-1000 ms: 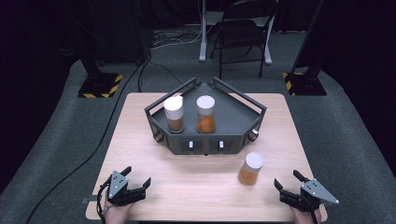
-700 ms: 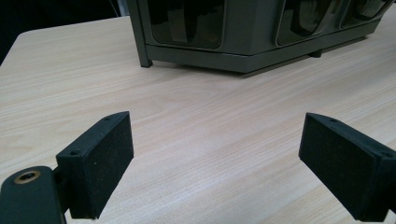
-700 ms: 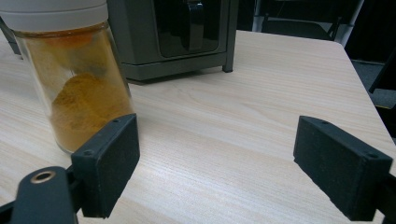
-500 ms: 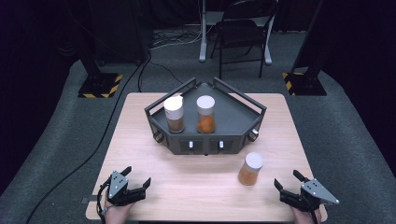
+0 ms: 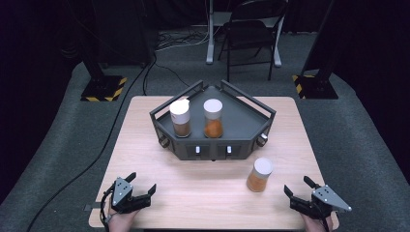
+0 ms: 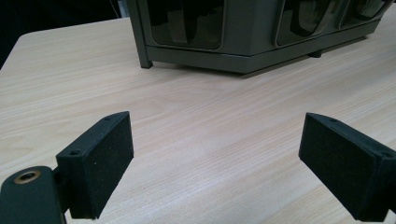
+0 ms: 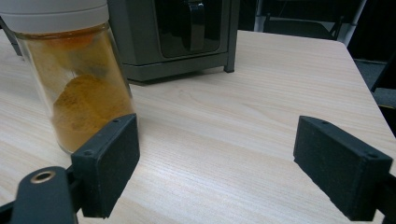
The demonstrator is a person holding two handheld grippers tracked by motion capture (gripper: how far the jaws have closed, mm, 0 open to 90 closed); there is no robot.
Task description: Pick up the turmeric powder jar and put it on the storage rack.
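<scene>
**Both grippers at rest at the near edge, one jar loose on the surface**

My left gripper (image 5: 136, 188) lies at the near left corner of the wooden surface (image 5: 145, 125), fingers (image 6: 100, 163) spread wide with only bare wood between them. My right gripper (image 5: 300, 189) lies at the near right corner, fingers (image 7: 109, 158) likewise wide apart and holding nothing. The loose spice jar (image 5: 259, 174), white-capped and filled with orange powder, stands upright on the surface near my right gripper, ahead of it and to its left; in the right gripper view it rises just beyond the left finger, outside the gap. Farther back sits the dark grey angular rack (image 5: 251, 123), its front panel facing me. Two more jars stand upright in it side by side: a brown-filled jar (image 5: 180, 118) to the left and an orange-filled jar (image 5: 213, 119) to the right. Nothing stands between my right gripper and the loose jar. Beyond the surface, a chair (image 5: 251, 34) stands on the grey floor. Compared with the earlier frames, both grippers and all three jars hold the same places.
</scene>
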